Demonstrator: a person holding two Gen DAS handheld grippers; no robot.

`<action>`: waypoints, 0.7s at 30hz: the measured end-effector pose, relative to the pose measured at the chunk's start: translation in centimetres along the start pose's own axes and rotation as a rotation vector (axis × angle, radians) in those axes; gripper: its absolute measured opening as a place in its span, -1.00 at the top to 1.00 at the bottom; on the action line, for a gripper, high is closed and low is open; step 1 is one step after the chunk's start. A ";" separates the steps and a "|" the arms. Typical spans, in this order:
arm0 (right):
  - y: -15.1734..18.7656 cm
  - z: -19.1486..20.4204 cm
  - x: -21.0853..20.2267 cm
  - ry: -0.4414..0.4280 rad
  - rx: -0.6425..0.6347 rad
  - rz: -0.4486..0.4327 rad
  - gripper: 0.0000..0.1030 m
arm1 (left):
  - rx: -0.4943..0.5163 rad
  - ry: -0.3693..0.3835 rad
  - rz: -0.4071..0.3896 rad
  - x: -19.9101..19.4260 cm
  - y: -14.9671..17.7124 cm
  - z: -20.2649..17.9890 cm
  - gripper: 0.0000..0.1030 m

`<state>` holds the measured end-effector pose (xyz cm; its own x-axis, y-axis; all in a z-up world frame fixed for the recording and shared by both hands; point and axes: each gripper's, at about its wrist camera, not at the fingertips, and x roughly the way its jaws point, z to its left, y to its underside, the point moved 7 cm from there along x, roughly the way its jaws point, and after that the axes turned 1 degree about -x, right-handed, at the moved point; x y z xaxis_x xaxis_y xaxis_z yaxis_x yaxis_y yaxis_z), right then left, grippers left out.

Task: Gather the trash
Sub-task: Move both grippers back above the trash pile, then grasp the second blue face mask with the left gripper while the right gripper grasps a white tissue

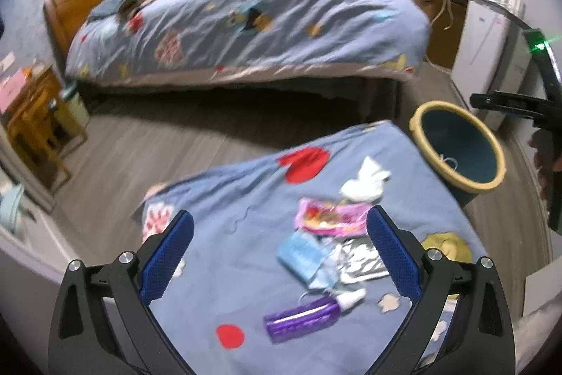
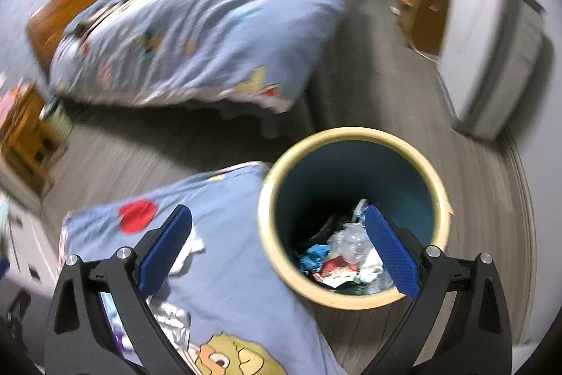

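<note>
Trash lies on a blue patterned bedspread (image 1: pixel 217 217): a white crumpled tissue (image 1: pixel 363 181), a pink wrapper (image 1: pixel 332 217), a blue face mask (image 1: pixel 304 255), a silver foil packet (image 1: pixel 358 260) and a purple spray bottle (image 1: pixel 305 315). My left gripper (image 1: pixel 279 252) hovers open over these items and holds nothing. A round bin with a cream rim (image 2: pixel 354 134) and teal inside stands on the floor beside the bedspread, with wrappers and clear plastic (image 2: pixel 346 255) at its bottom. My right gripper (image 2: pixel 277 252) stands open above the bin's near rim, empty. The bin (image 1: pixel 458 146) also shows in the left wrist view.
A second bed (image 1: pixel 246 20) with a wooden headboard stands across the grey plank floor (image 1: pixel 140 143). A wooden side table (image 1: pixel 35 115) is at the left. A white cabinet (image 1: pixel 481 48) stands at the right wall, and part of the other gripper (image 1: pixel 520 104) shows beside it.
</note>
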<state>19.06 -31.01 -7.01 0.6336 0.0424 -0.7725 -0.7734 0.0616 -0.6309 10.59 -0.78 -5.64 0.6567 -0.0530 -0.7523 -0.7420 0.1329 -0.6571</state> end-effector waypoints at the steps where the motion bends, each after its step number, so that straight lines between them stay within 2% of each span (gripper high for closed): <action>1: 0.4 1.2 0.2 -0.009 -0.047 0.010 -0.89 | -0.016 -0.001 0.017 0.5 0.5 0.7 -0.89; 6: 2.5 5.9 2.2 -0.042 -0.164 0.093 -0.88 | -0.014 -0.026 0.077 3.0 2.1 2.3 -0.89; 9: 3.6 7.8 3.4 -0.053 -0.180 0.145 -0.88 | 0.008 -0.045 0.116 4.5 3.0 2.5 -0.89; 13: 4.5 8.7 4.9 -0.052 -0.123 0.204 -0.88 | 0.033 -0.033 0.162 6.8 4.5 1.4 -0.89; 21: 5.5 8.7 8.6 -0.076 0.044 0.289 -0.88 | 0.039 0.045 0.245 10.6 6.3 -1.1 -0.89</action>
<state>20.45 -21.63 -16.55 0.3880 0.1392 -0.9111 -0.9214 0.0791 -0.3804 12.68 -1.60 -17.80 0.4502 -0.0588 -0.8910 -0.8721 0.1851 -0.4529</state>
